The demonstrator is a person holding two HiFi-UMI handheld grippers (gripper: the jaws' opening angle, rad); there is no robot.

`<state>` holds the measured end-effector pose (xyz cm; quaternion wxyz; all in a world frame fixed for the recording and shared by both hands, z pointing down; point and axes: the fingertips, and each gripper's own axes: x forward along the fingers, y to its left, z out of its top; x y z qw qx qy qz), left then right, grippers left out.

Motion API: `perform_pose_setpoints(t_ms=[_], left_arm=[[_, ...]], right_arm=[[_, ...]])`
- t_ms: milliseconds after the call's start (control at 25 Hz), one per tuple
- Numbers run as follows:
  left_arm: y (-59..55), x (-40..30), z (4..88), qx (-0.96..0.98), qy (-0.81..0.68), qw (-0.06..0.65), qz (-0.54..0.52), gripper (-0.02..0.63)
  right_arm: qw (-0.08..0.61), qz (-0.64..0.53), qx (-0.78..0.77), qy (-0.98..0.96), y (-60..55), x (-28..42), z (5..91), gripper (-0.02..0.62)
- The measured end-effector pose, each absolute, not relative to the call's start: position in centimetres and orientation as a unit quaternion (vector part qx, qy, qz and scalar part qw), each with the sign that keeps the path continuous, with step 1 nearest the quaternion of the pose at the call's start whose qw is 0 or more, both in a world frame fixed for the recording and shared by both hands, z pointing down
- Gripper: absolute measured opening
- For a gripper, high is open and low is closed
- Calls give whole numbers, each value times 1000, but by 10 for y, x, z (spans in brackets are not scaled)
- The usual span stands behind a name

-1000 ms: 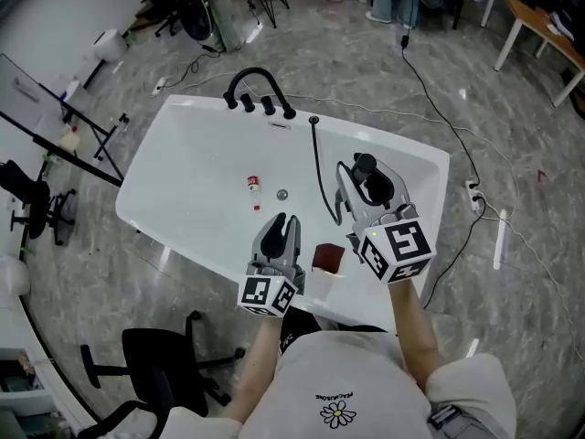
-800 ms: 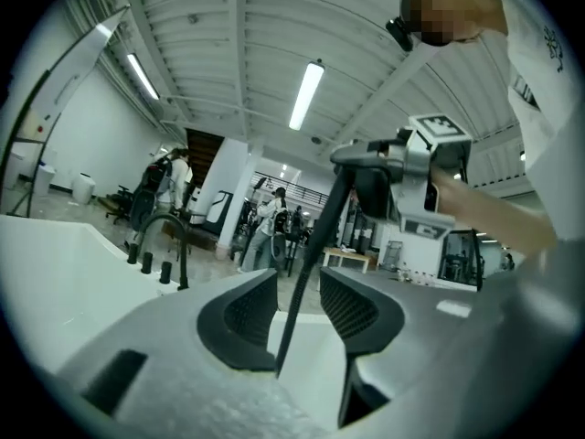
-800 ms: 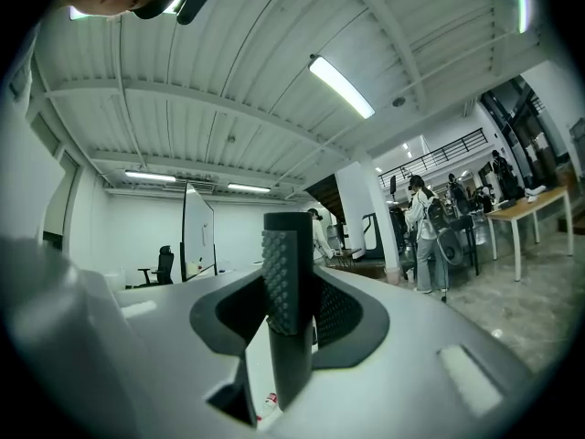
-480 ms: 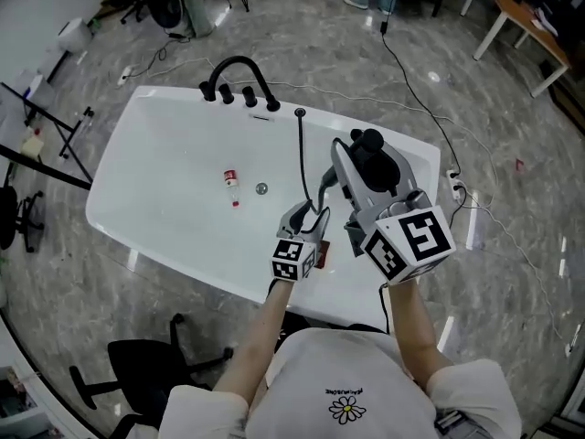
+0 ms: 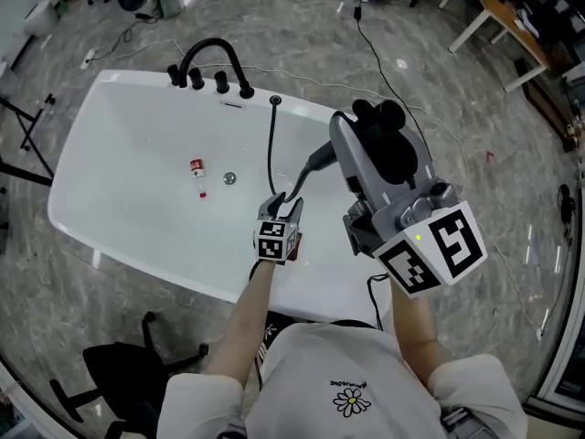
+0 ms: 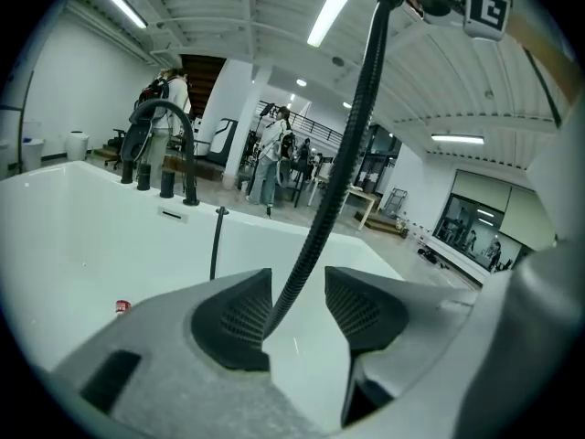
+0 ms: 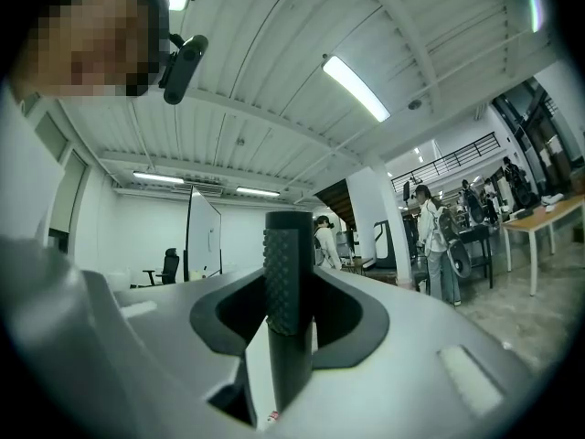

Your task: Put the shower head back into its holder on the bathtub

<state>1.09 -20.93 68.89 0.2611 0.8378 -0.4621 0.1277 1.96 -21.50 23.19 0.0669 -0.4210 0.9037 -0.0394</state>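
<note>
Right tongs (image 7: 291, 316) clamped on shower head (image 7: 288, 273), handle upright; left tongs (image 6: 297, 305) just opened, straddling hose (image 6: 343, 172).

Bright, even indoor light from above, thrown by long strip lights (image 6: 334, 7), burnt out to plain white in both gripper views. Nearly overexposed on the white tub (image 5: 137, 144), with only faint, soft shadows inside it. Small glints on the glossy floor (image 5: 402, 62). Strong fisheye bending toward every edge, black corners in the gripper views. Slightly soft up close, sharper farther off.
</note>
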Motion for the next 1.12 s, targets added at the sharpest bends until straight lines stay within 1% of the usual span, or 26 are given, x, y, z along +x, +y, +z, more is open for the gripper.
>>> perform_pose_setpoints(t_ms=[160,280,480,600,760,880,1000,1120], left_arm=[[-213,6,716,824,-462,297,138,173],[-210,0,730,819,-462,301,160,153],[-208,18,742,822,-438,326,158,145],[-208,20,747,820,-438,322,176,144],[-212,21,746,813,-454,307,196,89],[-220,2,743,806,-473,287,210,63],[-237,-23,732,793,-509,264,206,61],[-246,-30,698,784,-539,232,202,60]], right_arm=[[66,-43,-423,903,-218,17,240,129],[67,-55,-419,904,-217,14,243,129],[78,-65,-420,902,-209,25,238,129],[90,-66,-418,901,-207,28,226,129],[94,-57,-420,901,-206,35,217,129],[108,-64,-419,899,-211,34,220,127],[124,-64,-416,898,-210,41,211,127],[137,-51,-418,897,-191,67,190,127]])
